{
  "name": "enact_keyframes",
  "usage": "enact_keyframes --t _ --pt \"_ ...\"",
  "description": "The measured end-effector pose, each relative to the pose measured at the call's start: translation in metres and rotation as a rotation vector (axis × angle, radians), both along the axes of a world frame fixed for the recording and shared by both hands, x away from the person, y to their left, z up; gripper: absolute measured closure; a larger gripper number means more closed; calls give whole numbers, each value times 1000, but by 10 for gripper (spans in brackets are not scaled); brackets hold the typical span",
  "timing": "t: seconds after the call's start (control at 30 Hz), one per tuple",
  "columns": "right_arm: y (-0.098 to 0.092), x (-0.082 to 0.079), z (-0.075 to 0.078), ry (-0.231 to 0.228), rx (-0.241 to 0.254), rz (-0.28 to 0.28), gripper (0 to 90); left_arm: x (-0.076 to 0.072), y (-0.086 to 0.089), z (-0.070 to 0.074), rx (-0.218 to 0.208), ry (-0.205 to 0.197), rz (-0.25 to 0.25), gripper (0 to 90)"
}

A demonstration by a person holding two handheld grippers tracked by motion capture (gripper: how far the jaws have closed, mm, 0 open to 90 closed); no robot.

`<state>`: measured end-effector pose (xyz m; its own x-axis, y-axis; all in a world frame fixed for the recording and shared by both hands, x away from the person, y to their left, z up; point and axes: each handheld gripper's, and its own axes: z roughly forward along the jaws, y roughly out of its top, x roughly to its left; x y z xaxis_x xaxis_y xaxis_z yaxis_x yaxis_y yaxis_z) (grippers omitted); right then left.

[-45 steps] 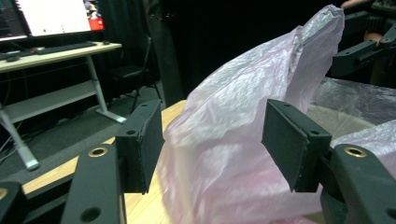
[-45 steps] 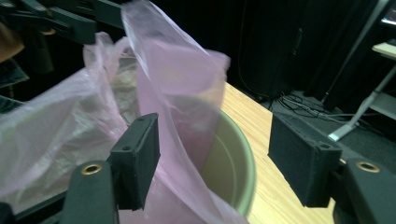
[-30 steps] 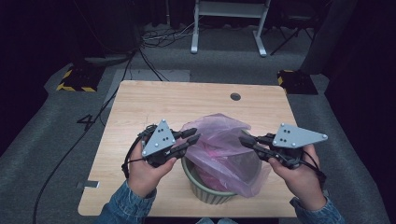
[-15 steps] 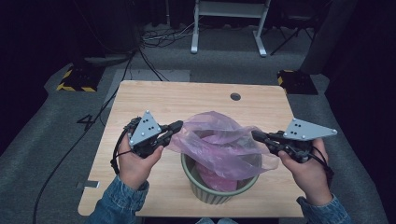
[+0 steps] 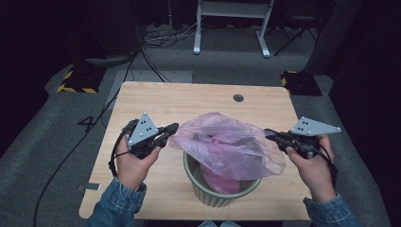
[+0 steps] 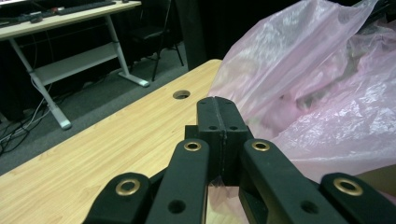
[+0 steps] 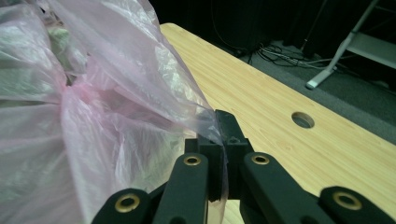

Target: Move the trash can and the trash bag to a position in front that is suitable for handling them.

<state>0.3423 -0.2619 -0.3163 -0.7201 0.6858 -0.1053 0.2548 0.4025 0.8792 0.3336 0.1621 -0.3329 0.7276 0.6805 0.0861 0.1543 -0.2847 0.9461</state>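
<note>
Two grippers, left gripper [image 5: 173, 127] and right gripper [image 5: 267, 134], each clamp an edge of the pink plastic bag [image 5: 227, 144], stretched over the green bin [image 5: 222, 194].

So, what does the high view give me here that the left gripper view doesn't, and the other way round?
High view alone: the green bin under the pink bag, both hands, and the right gripper pinching the bag's far edge, so the film is stretched between the grippers. Left gripper view alone: the left gripper close up, jaws pressed shut, with film caught between them. Shared: bag, wooden table and its round hole.
</note>
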Motion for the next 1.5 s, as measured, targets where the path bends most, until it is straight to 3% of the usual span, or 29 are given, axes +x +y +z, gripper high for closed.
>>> enact_keyframes --t 0.13,0.2,0.27,0.3,0.33,0.4,0.43,0.47,0.5,0.57,0.67,1.1,1.27,1.5 --pt "-4 6 -6 14 15 -11 892 4 0 -5 -10 12 -19 876" --pt "-3 7 -8 14 15 -14 859 7 -2 -8 -26 21 -19 714" --pt "-2 9 -9 8 15 -14 752 11 -4 -13 -33 49 -33 550" --pt "-1 10 -10 -4 13 -14 663 13 -5 -15 -25 76 -43 510" --pt "0 11 -10 -20 11 -15 631 14 -6 -17 -24 94 -49 469" --pt "2 11 -10 -25 13 -13 635 15 -7 -19 -21 107 -51 441" --pt "3 11 -10 -30 15 -7 665 16 -8 -20 -26 114 -55 450" --pt "4 10 -9 -34 15 -2 717 15 -7 -20 -31 132 -68 515" --pt "5 10 -8 -38 17 2 764 15 -6 -20 -38 142 -79 650" --pt "7 9 -6 -30 23 11 837 15 -5 -19 -42 141 -76 788" --pt "8 10 -5 -27 18 6 883 16 -3 -18 -27 138 -56 900" --pt "5 35 -28 31 -3 -57 900 40 -3 -36 36 166 29 900" --pt "5 45 -44 81 21 -78 897 43 -12 -49 78 194 18 900" --pt "4 49 -55 117 12 -89 882 38 -12 -49 72 189 8 900"
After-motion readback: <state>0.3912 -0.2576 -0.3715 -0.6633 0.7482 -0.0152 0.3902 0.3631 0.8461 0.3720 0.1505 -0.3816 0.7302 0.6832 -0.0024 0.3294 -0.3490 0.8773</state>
